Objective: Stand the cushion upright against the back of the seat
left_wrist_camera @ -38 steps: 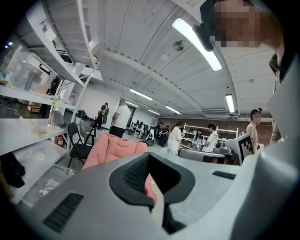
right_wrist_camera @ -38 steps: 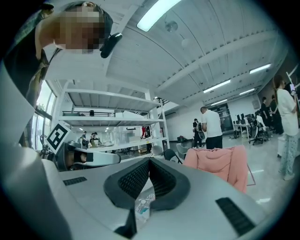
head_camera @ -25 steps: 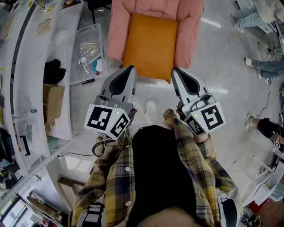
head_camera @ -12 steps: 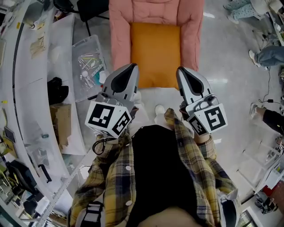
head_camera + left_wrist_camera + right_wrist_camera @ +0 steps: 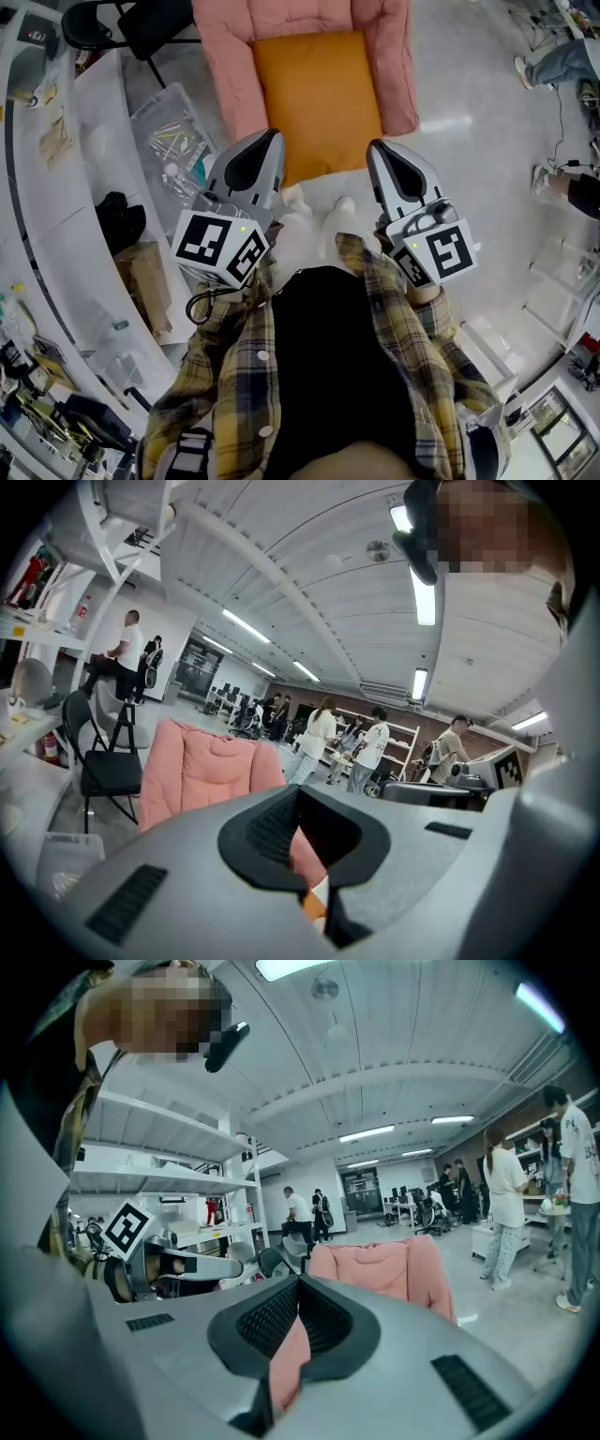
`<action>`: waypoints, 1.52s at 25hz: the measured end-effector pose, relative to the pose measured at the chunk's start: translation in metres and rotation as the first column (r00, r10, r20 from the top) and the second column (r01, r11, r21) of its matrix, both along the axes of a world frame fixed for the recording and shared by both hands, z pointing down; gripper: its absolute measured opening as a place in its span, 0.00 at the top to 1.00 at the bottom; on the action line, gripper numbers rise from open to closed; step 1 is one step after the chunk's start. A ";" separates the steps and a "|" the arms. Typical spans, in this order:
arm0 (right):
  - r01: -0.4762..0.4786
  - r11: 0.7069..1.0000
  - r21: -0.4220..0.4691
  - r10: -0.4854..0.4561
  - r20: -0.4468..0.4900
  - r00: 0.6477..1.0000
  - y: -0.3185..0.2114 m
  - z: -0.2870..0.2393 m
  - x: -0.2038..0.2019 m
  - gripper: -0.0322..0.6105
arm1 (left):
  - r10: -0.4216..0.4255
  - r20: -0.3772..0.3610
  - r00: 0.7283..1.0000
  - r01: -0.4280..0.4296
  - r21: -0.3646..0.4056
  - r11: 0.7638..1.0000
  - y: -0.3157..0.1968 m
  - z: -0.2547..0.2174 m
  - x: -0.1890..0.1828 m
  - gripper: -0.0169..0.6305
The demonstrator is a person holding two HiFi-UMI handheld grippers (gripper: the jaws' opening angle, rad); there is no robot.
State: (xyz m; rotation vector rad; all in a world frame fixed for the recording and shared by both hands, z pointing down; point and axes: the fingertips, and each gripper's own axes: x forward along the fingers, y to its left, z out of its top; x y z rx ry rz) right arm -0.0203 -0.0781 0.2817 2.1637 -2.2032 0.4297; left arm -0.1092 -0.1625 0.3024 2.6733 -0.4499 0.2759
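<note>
1. Both grippers are nearer the pink armchair (image 5: 223, 66) than a second ago. In the head view their tips now flank the front corners of the orange cushion (image 5: 319, 98).
2. Left gripper (image 5: 265, 137) – jaws fully together, nothing between them.
3. Right gripper (image 5: 376, 148) – jaws together too, empty (only chair fabric shows through the slit).
4. Cushion lies flat on the seat between the armrests, not upright; neither gripper touches it.
5. Clear plastic bin (image 5: 169, 141) sits on the floor, left of the chair.

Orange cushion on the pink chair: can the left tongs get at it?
Probably yes: the left tongs hover near the front corner of the cushion, nothing between, though they are shut.
</note>
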 end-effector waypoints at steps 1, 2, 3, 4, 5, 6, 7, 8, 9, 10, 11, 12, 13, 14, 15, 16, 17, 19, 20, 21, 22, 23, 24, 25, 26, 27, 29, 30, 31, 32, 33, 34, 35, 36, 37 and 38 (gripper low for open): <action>-0.008 1.000 -0.013 0.008 0.001 1.000 0.002 0.003 -0.001 0.92 | 0.009 0.006 1.000 -0.009 -0.011 1.000 0.000 0.004 0.001 0.97; -0.016 1.000 -0.026 0.016 0.001 1.000 0.004 0.007 0.000 0.92 | 0.016 0.014 1.000 -0.016 -0.023 1.000 -0.001 0.009 0.002 0.97; -0.023 0.999 -0.038 0.023 0.003 1.000 0.004 0.010 0.001 0.92 | 0.022 0.023 0.999 -0.021 -0.036 0.999 -0.001 0.016 0.003 0.97; -0.030 0.998 -0.048 0.031 0.008 0.999 0.004 0.015 0.003 0.92 | 0.026 0.034 0.999 -0.025 -0.048 0.999 -0.002 0.022 0.004 0.97; -0.036 0.998 -0.059 0.036 0.014 0.999 0.003 0.019 0.006 0.92 | 0.029 0.044 0.999 -0.026 -0.060 0.998 -0.003 0.030 0.006 0.97; -0.038 0.997 -0.067 0.039 0.017 0.999 0.002 0.024 0.009 0.92 | 0.030 0.055 0.998 -0.026 -0.071 0.997 -0.004 0.037 0.008 0.97; -0.037 0.997 -0.073 0.038 0.017 0.999 0.001 0.029 0.012 0.92 | 0.029 0.064 0.998 -0.023 -0.081 0.996 -0.005 0.045 0.009 0.97; -0.033 0.996 -0.079 0.035 0.016 0.999 0.000 0.033 0.014 0.92 | 0.026 0.073 0.997 -0.019 -0.091 0.996 -0.007 0.052 0.011 0.97; -0.029 0.996 -0.085 0.030 0.017 0.999 -0.001 0.038 0.016 0.92 | 0.023 0.082 0.996 -0.014 -0.099 0.995 -0.008 0.060 0.012 0.97; -0.024 0.995 -0.092 0.026 0.022 0.999 -0.002 0.043 0.017 0.92 | 0.019 0.091 0.996 -0.009 -0.107 0.994 -0.008 0.066 0.012 0.97; -0.018 0.995 -0.099 0.021 0.028 0.999 -0.003 0.048 0.018 0.92 | 0.016 0.100 0.995 -0.005 -0.113 0.994 -0.009 0.073 0.012 0.97; -0.014 0.994 -0.105 0.017 0.034 0.999 -0.004 0.052 0.019 0.92 | 0.016 0.110 0.994 -0.003 -0.116 0.993 -0.009 0.080 0.013 0.97; -0.010 0.994 -0.109 0.015 0.040 0.999 -0.005 0.057 0.020 0.92 | 0.016 0.121 0.993 -0.002 -0.116 0.993 -0.009 0.087 0.014 0.97; -0.007 0.994 -0.112 0.012 0.045 0.999 -0.006 0.061 0.020 0.92 | 0.015 0.133 0.991 0.000 -0.114 0.993 -0.010 0.094 0.015 0.97; -0.004 0.993 -0.115 0.010 0.051 0.999 -0.008 0.065 0.021 0.92 | 0.012 0.146 0.989 0.004 -0.110 0.994 -0.011 0.102 0.016 0.97; 0.000 0.993 -0.118 0.007 0.056 0.998 -0.010 0.070 0.022 0.92 | 0.007 0.160 0.987 0.010 -0.107 0.994 -0.013 0.111 0.016 0.97; 0.004 0.992 -0.123 0.003 0.061 0.998 -0.012 0.076 0.024 0.92 | 0.000 0.178 0.984 0.019 -0.105 0.994 -0.016 0.120 0.017 0.97; 0.012 0.990 -0.139 -0.002 0.074 0.997 -0.015 0.088 0.027 0.92 | -0.008 0.224 0.974 0.033 -0.108 0.994 -0.020 0.143 0.017 0.97; 0.015 0.989 -0.147 -0.003 0.083 0.997 -0.016 0.095 0.028 0.92 | -0.007 0.247 0.969 0.035 -0.110 0.993 -0.019 0.155 0.016 0.97; 0.017 0.988 -0.154 -0.003 0.093 0.996 -0.015 0.102 0.029 0.92 | -0.001 0.264 0.965 0.031 -0.110 0.993 -0.018 0.165 0.015 0.97; 0.018 0.987 -0.158 -0.002 0.100 0.995 -0.015 0.109 0.030 0.92 | 0.007 0.273 0.962 0.023 -0.108 0.994 -0.016 0.175 0.014 0.97; 0.019 0.987 -0.161 -0.003 0.103 0.995 -0.015 0.115 0.031 0.92 | 0.011 0.278 0.960 0.020 -0.107 0.994 -0.015 0.184 0.012 0.97; 0.022 0.986 -0.165 -0.005 0.103 0.995 -0.016 0.121 0.032 0.92 | 0.007 0.280 0.960 0.024 -0.109 0.994 -0.016 0.193 0.010 0.97; 0.025 0.985 -0.169 -0.008 0.103 0.995 -0.018 0.127 0.033 0.92 | -0.001 0.282 0.959 0.035 -0.114 0.993 -0.017 0.202 0.007 0.97; 0.029 0.984 -0.173 -0.011 0.103 0.995 -0.021 0.133 0.033 0.92 | -0.011 0.285 0.958 0.048 -0.123 0.991 -0.019 0.211 0.004 0.97; 0.033 0.984 -0.177 -0.014 0.106 0.994 -0.024 0.139 0.034 0.92 | -0.018 0.291 0.957 0.060 -0.137 0.989 -0.020 0.221 0.000 0.97; 0.036 0.983 -0.180 -0.016 0.113 0.993 -0.030 0.150 0.034 0.92 | -0.023 0.306 0.952 0.079 -0.174 0.982 -0.021 0.243 -0.006 0.97; 0.036 0.983 -0.181 -0.015 0.115 0.993 -0.031 0.155 0.034 0.92 | -0.021 0.312 0.950 0.085 -0.193 0.977 -0.019 0.254 -0.008 0.97; 0.036 0.983 -0.182 -0.015 0.117 0.993 -0.032 0.159 0.034 0.92 | -0.017 0.317 0.948 0.088 -0.211 0.973 -0.017 0.264 -0.010 0.97; 0.036 0.982 -0.183 -0.015 0.119 0.993 -0.033 0.163 0.033 0.92 | -0.011 0.322 0.947 0.089 -0.227 0.970 -0.015 0.274 -0.011 0.97; 0.038 0.982 -0.186 -0.015 0.121 0.993 -0.033 0.167 0.034 0.92 | -0.004 0.328 0.945 0.088 -0.241 0.967 -0.013 0.283 -0.012 0.97; 0.040 0.981 -0.189 -0.017 0.123 0.992 -0.034 0.172 0.034 0.92 | 0.004 0.334 0.943 0.084 -0.251 0.964 -0.010 0.292 -0.012 0.97; 0.043 0.981 -0.190 -0.019 0.126 0.992 -0.035 0.176 0.035 0.92 | 0.013 0.339 0.941 0.079 -0.255 0.964 -0.008 0.301 -0.011 0.96; 0.046 0.981 -0.188 -0.021 0.130 0.991 -0.036 0.180 0.035 0.92 | 0.021 0.345 0.938 0.073 -0.256 0.964 -0.006 0.310 -0.010 0.96; 0.048 0.982 -0.185 -0.023 0.135 0.991 -0.037 0.184 0.035 0.92 | 0.029 0.352 0.935 0.066 -0.255 0.965 -0.005 0.319 -0.010 0.96; 0.051 0.981 -0.185 -0.026 0.138 0.990 -0.037 0.188 0.035 0.92 | 0.039 0.359 0.932 0.058 -0.256 0.965 -0.002 0.328 -0.010 0.94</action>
